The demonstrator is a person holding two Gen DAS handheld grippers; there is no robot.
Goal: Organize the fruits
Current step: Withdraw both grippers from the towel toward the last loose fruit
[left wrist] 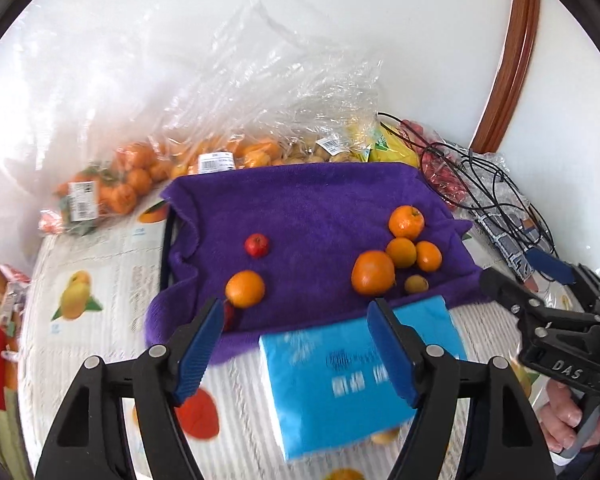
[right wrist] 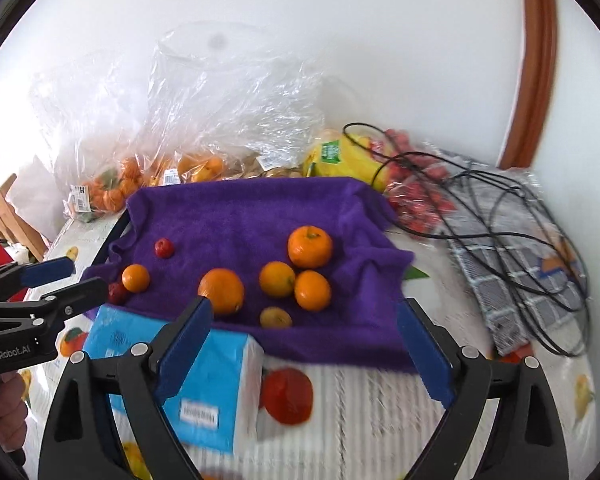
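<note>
Fruit lies loose on the purple terry towel [right wrist: 260,220] — a cluster of round orange citrus [right wrist: 292,276] right, one orange [left wrist: 245,289] and small red fruit [left wrist: 257,245] left. Sorting looks barely begun. Left gripper [left wrist: 296,344] and right gripper [right wrist: 304,356] hover, jaws apart, empty.

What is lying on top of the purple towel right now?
On the purple towel: six orange citrus fruits, the largest nearest, one small yellowish fruit and a small red fruit. Whatever the towel covers is hidden.
</note>
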